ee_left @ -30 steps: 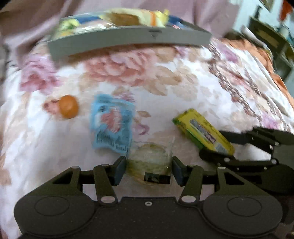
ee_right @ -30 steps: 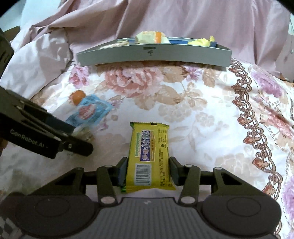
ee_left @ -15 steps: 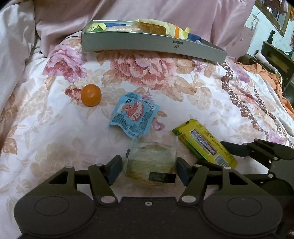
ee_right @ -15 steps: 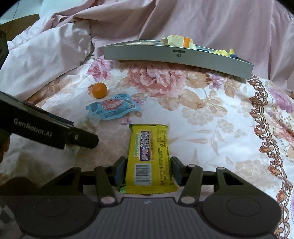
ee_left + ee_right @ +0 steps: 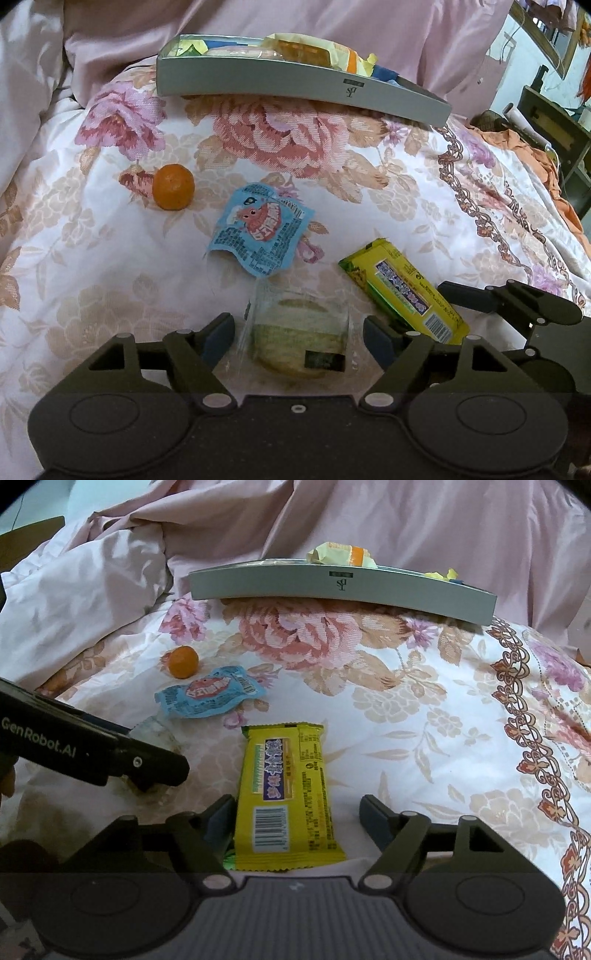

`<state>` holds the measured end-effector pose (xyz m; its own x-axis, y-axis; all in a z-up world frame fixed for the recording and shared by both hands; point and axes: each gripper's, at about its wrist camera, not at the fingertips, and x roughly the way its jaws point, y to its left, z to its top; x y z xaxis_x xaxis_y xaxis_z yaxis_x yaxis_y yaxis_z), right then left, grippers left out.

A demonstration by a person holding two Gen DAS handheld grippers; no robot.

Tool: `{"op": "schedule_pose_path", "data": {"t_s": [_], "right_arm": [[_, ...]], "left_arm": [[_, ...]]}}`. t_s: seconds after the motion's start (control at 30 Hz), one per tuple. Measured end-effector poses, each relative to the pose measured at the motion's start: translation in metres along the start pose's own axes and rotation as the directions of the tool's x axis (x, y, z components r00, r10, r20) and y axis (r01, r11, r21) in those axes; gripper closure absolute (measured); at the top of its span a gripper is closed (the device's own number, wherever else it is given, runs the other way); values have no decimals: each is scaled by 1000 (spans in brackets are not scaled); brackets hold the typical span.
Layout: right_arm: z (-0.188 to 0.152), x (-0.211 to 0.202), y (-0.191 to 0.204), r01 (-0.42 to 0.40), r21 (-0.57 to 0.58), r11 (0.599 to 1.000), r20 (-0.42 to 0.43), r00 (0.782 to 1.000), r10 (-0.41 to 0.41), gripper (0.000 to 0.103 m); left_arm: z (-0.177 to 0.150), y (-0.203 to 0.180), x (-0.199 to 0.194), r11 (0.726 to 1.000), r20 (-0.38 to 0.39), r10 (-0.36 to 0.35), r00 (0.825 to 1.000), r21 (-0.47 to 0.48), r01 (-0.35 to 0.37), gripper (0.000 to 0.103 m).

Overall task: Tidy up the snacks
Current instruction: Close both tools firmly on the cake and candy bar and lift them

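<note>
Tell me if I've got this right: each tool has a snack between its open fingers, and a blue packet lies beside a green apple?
One slip: the fruit beside the blue packet is a small orange, as the left wrist view shows. The rest holds.

Both grippers [image 5: 299, 332] [image 5: 297, 818] spread wide, low

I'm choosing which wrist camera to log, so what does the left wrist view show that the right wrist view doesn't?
Only the left view shows the clear-wrapped cake whole, between the open left gripper. Only the right view shows the yellow bar full-length, between the open right gripper. Both show the orange, blue packet and grey tray.
</note>
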<state>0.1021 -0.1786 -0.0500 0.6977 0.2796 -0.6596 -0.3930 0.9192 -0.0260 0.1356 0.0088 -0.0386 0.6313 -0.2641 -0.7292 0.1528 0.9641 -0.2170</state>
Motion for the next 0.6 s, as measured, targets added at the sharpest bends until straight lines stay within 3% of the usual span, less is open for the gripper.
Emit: {"op": "schedule_pose_path", "data": {"t_s": [0.3, 0.43, 0.53, 0.6], "right_arm": [[-1, -1, 3, -3, -5, 1000, 3, 1000, 3, 30], [-1, -2, 6, -7, -23, 1000, 8, 1000, 7, 37], [-1, -4, 10, 4, -42, 999, 25, 1000, -3, 49], [-2, -5, 12, 15, -52, 999, 36, 999, -13, 50]], "left_arm": [[-3, -2, -1, 1000, 7, 20, 1000, 7, -20, 36], [-4, -2, -2, 1000, 13, 17, 1000, 5, -17, 42], [-5, 0, -4, 999, 45, -13, 999, -29, 14, 47], [-7, -1, -4, 999, 59, -25, 998, -34, 27, 48]]}}
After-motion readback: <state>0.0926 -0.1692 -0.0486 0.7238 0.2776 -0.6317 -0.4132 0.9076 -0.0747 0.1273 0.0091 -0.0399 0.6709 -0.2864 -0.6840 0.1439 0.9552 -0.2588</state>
